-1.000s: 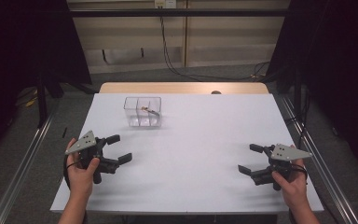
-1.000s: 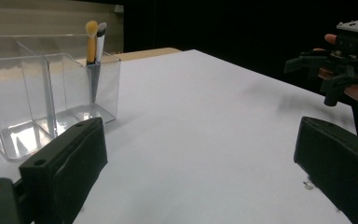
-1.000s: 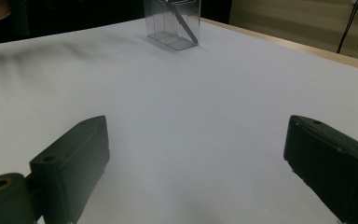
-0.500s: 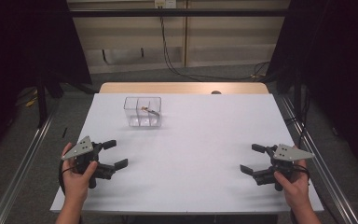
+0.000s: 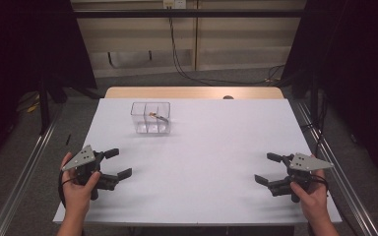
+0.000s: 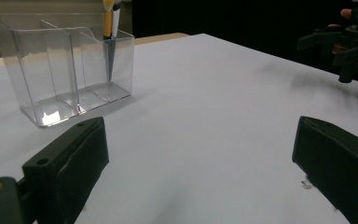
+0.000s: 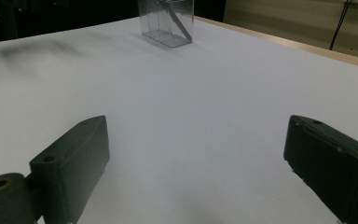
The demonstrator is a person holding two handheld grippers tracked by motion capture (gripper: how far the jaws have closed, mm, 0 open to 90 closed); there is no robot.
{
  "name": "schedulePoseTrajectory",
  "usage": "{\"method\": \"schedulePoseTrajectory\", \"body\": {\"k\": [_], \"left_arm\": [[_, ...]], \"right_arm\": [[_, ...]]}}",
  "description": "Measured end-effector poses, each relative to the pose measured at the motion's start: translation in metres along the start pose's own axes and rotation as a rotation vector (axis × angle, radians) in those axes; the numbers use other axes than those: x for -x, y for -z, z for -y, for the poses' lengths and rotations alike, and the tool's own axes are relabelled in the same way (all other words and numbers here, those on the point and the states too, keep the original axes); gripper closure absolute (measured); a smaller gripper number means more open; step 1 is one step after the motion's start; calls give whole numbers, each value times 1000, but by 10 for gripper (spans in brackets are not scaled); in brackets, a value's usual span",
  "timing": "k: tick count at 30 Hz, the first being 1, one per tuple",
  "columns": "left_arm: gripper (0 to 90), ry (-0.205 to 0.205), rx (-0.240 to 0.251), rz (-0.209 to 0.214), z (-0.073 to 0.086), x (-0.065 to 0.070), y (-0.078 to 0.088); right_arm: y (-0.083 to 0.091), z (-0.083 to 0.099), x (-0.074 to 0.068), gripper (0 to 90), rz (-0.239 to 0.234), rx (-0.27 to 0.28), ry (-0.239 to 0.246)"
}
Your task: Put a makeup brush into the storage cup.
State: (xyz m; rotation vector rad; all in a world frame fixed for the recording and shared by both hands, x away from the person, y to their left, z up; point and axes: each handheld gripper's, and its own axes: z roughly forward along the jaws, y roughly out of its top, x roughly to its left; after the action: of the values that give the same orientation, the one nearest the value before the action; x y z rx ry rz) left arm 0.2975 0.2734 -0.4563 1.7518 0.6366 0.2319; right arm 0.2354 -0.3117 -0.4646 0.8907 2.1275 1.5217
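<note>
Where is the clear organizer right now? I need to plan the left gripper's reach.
In the high view the clear organizer stands on the far left part of the white table, ahead of the left gripper and apart from it.

A lab test rig: a white table [image 5: 202, 162] ringed by black curtains [image 5: 24, 44], metal rails [image 5: 22, 182] and loose cables [image 5: 182, 59].

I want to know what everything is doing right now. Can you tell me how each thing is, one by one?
left tool: open, holding nothing, low over the table's near left part.
right tool: open, holding nothing, low over the table's near right part.
clear box: upright on the table, split into compartments.
pen: standing in the clear box, leaning.
table: covered in white.
</note>
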Motion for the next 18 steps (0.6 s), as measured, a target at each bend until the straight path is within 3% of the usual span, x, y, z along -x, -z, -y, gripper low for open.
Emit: {"method": "schedulePoseTrajectory", "body": {"k": [18], "left_arm": [[34, -1, 7, -13, 2, 0, 6]], "right_arm": [[-3, 3, 3, 67, 0, -17, 0]]}}
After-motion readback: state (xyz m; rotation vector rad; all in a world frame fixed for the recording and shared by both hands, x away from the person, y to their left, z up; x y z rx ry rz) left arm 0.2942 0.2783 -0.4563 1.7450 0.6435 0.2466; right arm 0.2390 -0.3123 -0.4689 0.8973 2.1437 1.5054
